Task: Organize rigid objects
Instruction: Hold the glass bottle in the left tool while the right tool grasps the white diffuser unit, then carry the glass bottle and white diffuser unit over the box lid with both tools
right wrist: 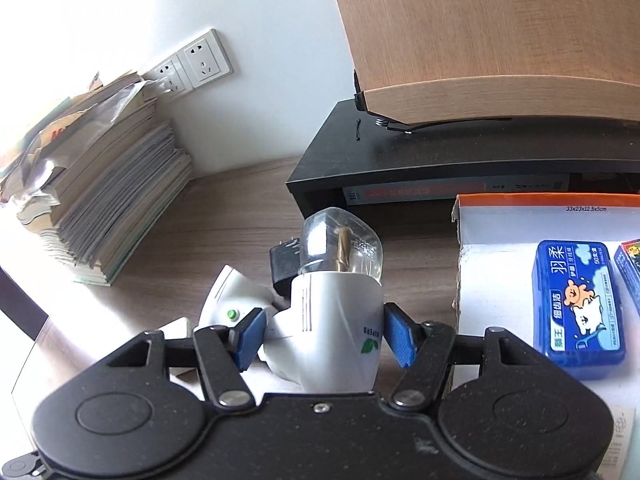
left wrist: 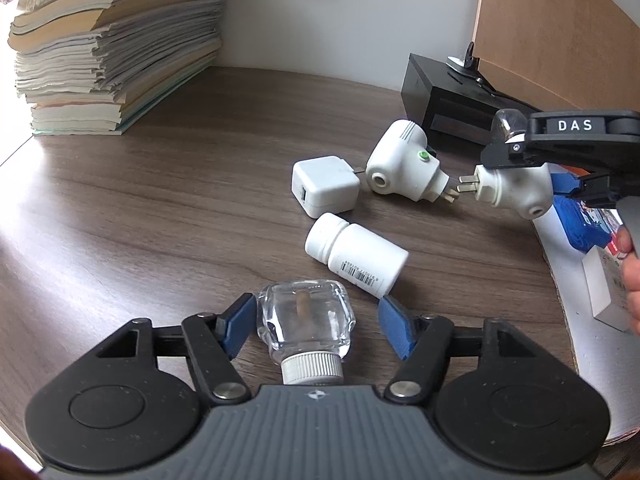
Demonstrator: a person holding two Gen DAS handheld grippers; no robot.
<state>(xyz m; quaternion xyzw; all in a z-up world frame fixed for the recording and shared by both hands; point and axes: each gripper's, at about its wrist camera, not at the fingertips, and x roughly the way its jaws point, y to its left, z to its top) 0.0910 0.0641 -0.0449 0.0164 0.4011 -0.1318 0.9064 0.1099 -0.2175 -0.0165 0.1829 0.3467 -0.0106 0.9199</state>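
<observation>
On the dark wood counter (left wrist: pixel 160 208) a white charger cube (left wrist: pixel 325 187), a white pill bottle (left wrist: pixel 356 254) and one white plug-in vaporizer (left wrist: pixel 404 164) lie loose, so most sorting seems left. Left hand-held gripper (left wrist: pixel 316 326) points steeply down, jaws parted around a clear glass bottle (left wrist: pixel 306 320), the pads not pressing it. Right hand-held gripper (right wrist: pixel 320 338) clamps a second vaporizer (right wrist: pixel 336 324), lifted beside the white tray (right wrist: pixel 496 236) holding a blue box (right wrist: pixel 578 312).
</observation>
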